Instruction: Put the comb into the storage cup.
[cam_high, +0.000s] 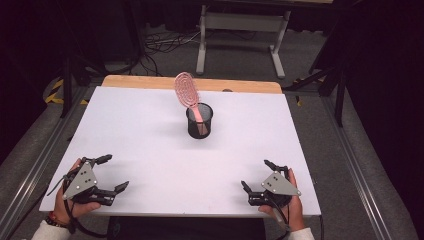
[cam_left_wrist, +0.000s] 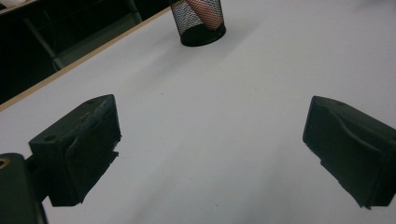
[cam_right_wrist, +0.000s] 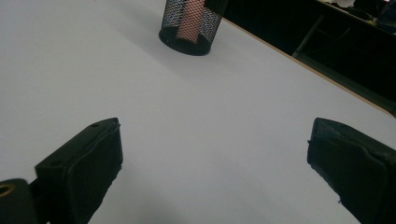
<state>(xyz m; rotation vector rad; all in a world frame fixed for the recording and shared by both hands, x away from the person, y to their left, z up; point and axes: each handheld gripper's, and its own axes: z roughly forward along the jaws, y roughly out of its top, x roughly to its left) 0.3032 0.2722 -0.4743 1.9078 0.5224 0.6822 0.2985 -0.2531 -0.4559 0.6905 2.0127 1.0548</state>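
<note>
Overhead, white table (cam_high: 150, 130) amid dark room, grey carpeted floor (cam_high: 240, 60).

One desk (cam_high: 150, 130) with a white top carries the things. On it stands one black mesh cup (cam_high: 199, 121), and in that cup stands one pink brush (cam_high: 187, 91). Two tools are at the near edge: the left tool (cam_high: 113, 173) and the right tool (cam_high: 257, 175), each with two black jaws spread wide apart, four jaws in all. Each tool bears one grey three-cornered plate, two plates together. Two hands hold them, one tool to each hand.
</note>
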